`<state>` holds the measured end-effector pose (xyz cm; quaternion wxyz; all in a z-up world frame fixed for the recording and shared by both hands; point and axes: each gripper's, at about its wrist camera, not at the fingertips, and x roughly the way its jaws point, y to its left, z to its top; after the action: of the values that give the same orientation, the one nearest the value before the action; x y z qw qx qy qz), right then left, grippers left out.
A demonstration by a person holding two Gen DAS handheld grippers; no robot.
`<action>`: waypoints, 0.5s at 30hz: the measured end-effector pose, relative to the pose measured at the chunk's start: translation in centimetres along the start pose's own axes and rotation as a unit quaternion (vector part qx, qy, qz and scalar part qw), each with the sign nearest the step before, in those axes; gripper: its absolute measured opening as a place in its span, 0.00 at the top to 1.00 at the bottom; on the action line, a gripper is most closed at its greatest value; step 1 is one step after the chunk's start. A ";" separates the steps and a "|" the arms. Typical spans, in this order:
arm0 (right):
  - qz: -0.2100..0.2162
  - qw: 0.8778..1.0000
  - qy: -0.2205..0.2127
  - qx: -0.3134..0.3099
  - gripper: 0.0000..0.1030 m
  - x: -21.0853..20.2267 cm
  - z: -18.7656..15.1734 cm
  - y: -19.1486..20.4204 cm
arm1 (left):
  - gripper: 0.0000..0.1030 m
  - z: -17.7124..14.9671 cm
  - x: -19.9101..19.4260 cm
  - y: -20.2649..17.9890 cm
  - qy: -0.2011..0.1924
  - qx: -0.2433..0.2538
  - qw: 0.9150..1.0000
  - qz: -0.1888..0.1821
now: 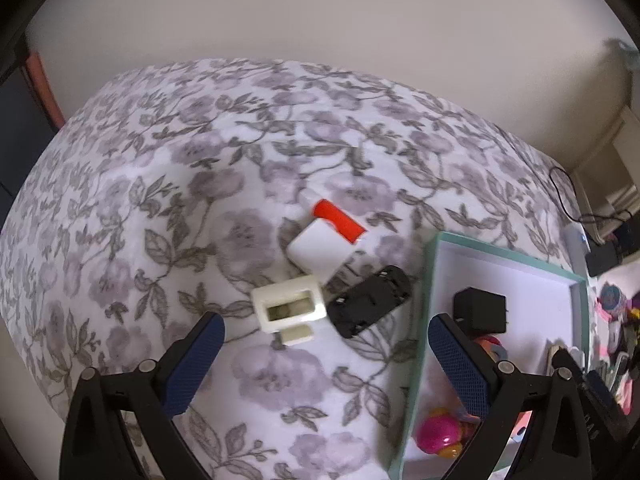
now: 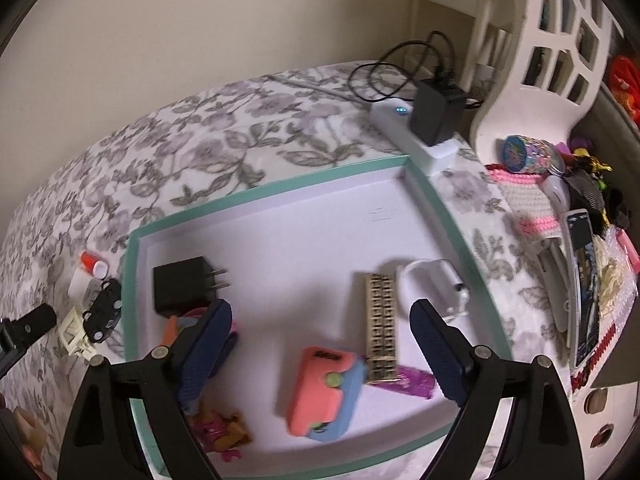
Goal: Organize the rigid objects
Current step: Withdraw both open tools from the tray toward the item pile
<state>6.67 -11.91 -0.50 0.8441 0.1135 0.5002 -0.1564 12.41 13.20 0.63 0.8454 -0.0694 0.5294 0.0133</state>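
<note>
My left gripper (image 1: pixel 326 354) is spread wide and empty, bracketing the cream block (image 1: pixel 289 309) just ahead for pickup. My right gripper (image 2: pixel 322 346), also spread empty, hovers above the tray (image 2: pixel 256 190).

A grey floral bedspread (image 1: pixel 200 184) fills the view. At twelve o'clock stands a plain cream wall (image 1: pixel 320 12). A white lattice-sided piece of furniture (image 2: pixel 552 52) stands at two o'clock.

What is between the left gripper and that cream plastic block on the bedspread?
Nothing visible. The left gripper is open, and the cream plastic block lies just beyond its fingertips on bare bedspread. The black toy car chassis sits beside it, right.
</note>
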 end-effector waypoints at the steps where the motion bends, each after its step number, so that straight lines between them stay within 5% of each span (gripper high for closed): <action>1: 0.004 1.000 0.002 -0.006 0.12 0.0 -0.1 0.7 | 0.00 0.1 0.0 0.5 0.000 -0.005 1.000 0.001; 15: 0.053 0.995 0.007 -0.085 0.12 0.1 -2.1 10.1 | 0.00 1.1 -0.2 9.8 -0.003 -0.097 0.995 0.022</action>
<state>8.80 -1.82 -1.21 0.8541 0.0689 0.5111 -0.0671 12.35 23.03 0.31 0.8360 -0.1389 0.5242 0.0835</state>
